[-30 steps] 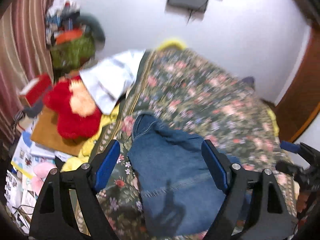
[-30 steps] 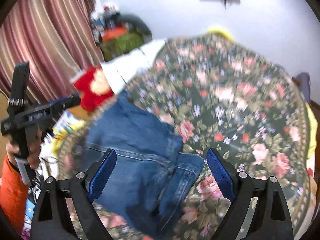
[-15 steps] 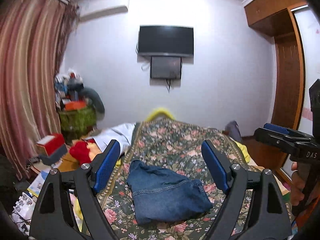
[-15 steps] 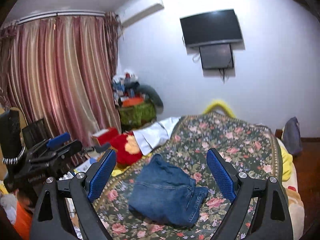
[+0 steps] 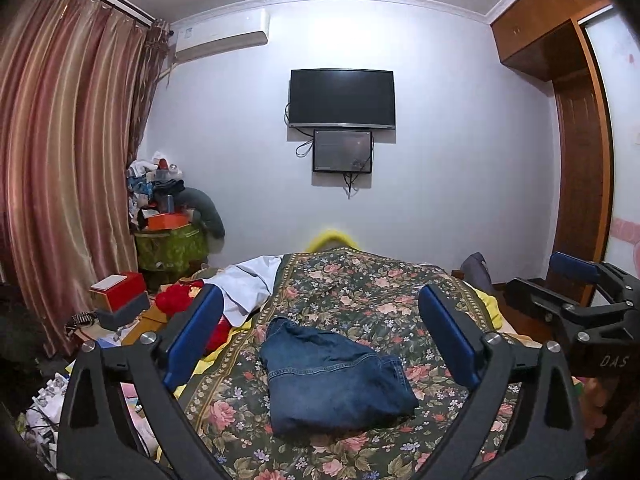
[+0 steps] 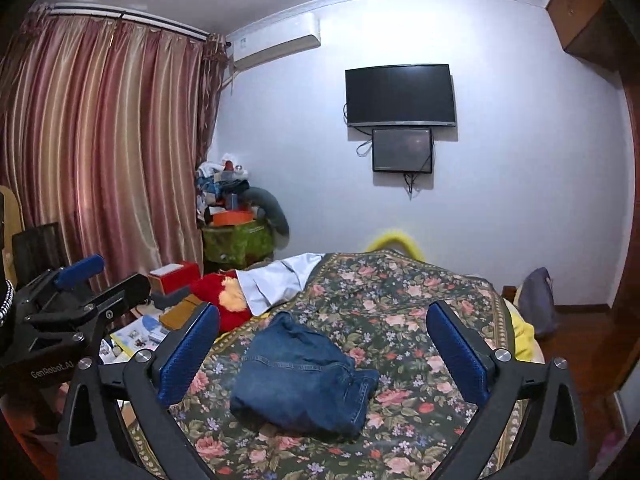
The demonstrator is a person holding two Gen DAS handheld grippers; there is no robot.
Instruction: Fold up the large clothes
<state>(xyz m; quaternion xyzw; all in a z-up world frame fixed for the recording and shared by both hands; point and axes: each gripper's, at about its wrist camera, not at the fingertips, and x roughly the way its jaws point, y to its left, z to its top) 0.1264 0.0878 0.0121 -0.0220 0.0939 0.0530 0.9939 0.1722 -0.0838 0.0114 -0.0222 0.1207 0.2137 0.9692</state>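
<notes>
Folded blue denim jeans [image 5: 334, 376] lying compact on floral green bedspread [image 5: 372, 292], left gripper [image 5: 320, 336] and right gripper [image 6: 324, 340] pulled back, jaws just widened, empty — fold apparently complete.

Blue denim jeans [image 5: 336, 380], folded into a compact bundle, lying flat on the floral bedspread [image 5: 360, 292]

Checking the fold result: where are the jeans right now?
In both wrist views the folded jeans lie on the floral bedspread, low centre, ahead of the open grippers, untouched; the red plush toy sits off their left.
</notes>
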